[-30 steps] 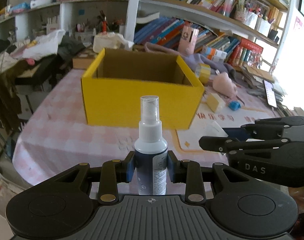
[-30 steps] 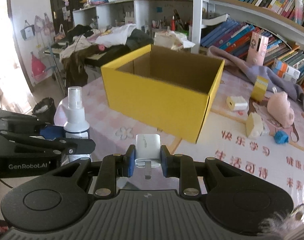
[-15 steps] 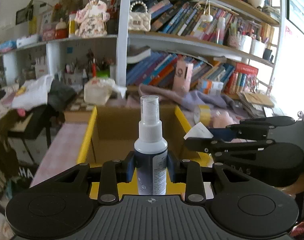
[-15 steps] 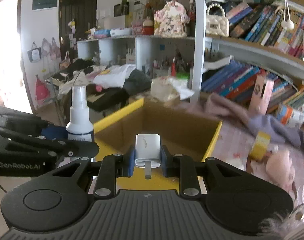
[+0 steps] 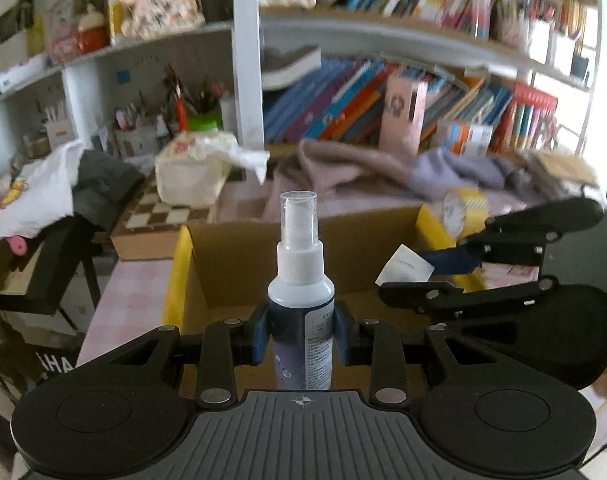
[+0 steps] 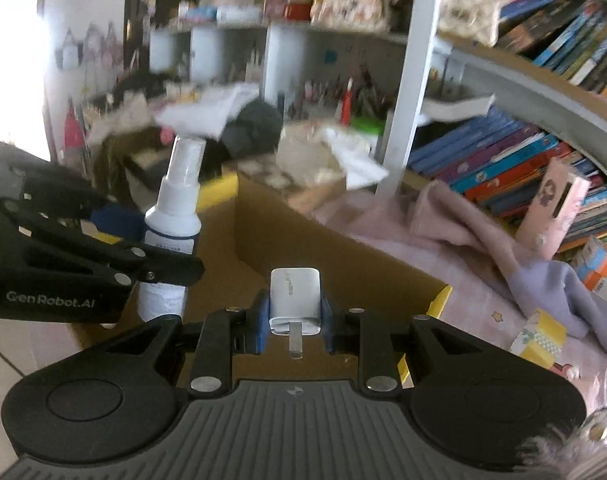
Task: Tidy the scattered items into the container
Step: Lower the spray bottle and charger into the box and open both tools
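Observation:
My left gripper [image 5: 301,336] is shut on a white spray bottle [image 5: 301,280] with a clear cap, held upright over the open yellow cardboard box [image 5: 175,276]. My right gripper [image 6: 295,320] is shut on a small white charger plug [image 6: 294,300], also above the box [image 6: 439,300]. In the left wrist view the right gripper [image 5: 443,276] is close on the right with the plug [image 5: 403,270] in it. In the right wrist view the left gripper [image 6: 159,248] holds the bottle [image 6: 175,216] at the left. The box's floor is mostly hidden.
A purple cloth [image 6: 483,240] lies behind the box. A yellow tape roll [image 5: 463,210] and a small yellow box [image 6: 539,332] sit to its right. Bookshelves [image 5: 383,92] stand behind the table. A tissue bag [image 5: 191,172] and a chessboard [image 5: 159,212] are at the back left.
Both grippers have moved forward from in front of the box to above its opening, each still holding its item. The box now lies directly below the fingers.

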The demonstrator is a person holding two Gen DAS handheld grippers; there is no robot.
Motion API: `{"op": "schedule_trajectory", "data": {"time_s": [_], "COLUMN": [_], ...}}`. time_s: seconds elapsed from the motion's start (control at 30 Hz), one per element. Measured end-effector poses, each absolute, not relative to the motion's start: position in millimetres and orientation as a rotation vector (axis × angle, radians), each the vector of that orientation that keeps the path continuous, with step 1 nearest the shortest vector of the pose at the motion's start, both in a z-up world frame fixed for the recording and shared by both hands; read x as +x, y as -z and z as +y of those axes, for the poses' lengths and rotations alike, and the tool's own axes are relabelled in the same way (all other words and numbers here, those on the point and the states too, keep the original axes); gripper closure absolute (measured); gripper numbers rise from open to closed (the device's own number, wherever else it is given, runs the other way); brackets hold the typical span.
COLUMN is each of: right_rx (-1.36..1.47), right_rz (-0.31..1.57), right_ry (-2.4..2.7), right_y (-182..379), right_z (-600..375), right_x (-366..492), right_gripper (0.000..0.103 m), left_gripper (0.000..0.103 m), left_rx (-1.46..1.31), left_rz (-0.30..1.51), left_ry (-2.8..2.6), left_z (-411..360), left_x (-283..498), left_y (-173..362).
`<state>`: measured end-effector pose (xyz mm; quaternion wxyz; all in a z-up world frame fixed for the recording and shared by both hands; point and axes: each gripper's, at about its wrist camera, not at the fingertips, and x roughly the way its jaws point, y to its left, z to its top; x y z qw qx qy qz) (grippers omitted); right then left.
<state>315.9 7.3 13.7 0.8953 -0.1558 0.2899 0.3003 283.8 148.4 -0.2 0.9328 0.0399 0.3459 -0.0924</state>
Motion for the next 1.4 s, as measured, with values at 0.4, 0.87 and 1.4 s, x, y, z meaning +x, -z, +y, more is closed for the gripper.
{"op": "schedule_trajectory", "data": {"time_s": [0.4, 0.87, 1.4], "right_rx": [-0.518, -0.507, -0.313], "right_rz": [0.736, 0.675, 0.454], "right_ry": [-0.65, -0.595, -0.45], "right_y": [25.1, 18.0, -39.6], "right_z": [24.4, 22.2, -10.3], "right_x": [349.1, 345.7, 261.5], "right_gripper": [0.079, 0.048, 0.035], "left_gripper": [0.072, 0.045, 0.017], "left_rx": [0.117, 0.147, 0.049], "left_rz": [0.831, 0.736, 0.466], "left_ry": [0.183, 0.121, 0.042], "left_z": [142.0, 141.8, 143.9], "left_x": [317.3, 306.3, 216.2], "left_y": [37.0, 20.7, -39.8]}}
